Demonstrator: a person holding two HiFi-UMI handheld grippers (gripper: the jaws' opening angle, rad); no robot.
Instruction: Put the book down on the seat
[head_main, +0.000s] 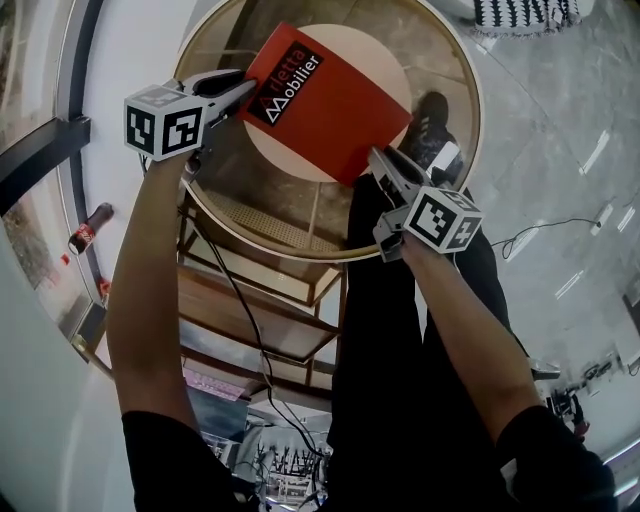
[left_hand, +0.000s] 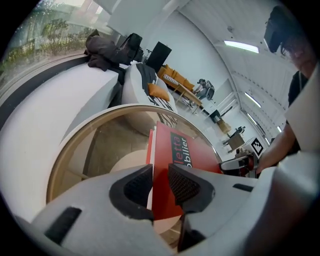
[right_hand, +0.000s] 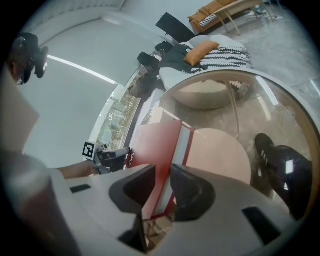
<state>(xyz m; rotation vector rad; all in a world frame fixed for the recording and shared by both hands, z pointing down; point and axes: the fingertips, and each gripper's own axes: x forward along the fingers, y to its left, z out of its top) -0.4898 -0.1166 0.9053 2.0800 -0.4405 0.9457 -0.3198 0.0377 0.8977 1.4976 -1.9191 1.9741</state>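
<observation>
Two hand-held grippers, one in each of a person's bare-armed hands, hold a red book (head_main: 335, 105) from opposite ends above a round seat. Seen from the head camera looking steeply down, the left hand-held gripper (head_main: 245, 92) grips the book's upper left corner. The right hand-held gripper (head_main: 378, 160) grips its lower right corner. Each carries a cube with black and white square markers.

The book's cover faces up. It shows a black band with white and red lettering that ends in "Mobilier". The book covers the left half of the pale round seat (head_main: 382, 48), which sits inside a wide circular wooden rim (head_main: 300, 240). Whether the book's underside touches the seat cannot be told.

In the left gripper view, the dark ribbed pads (left_hand: 137, 187) are closed on the book, one on the red cover and one beneath by the white page edges. In the right gripper view, the pads (right_hand: 187, 187) likewise pinch the book's edge, and the other gripper shows beyond the far corner.

A black shoe (head_main: 430, 120) rests inside the rim, just right of the book. A black cable (head_main: 240, 300) trails down from the left gripper. A dark bottle with a red label (head_main: 90, 228) lies on the floor, well apart to the left.
</observation>
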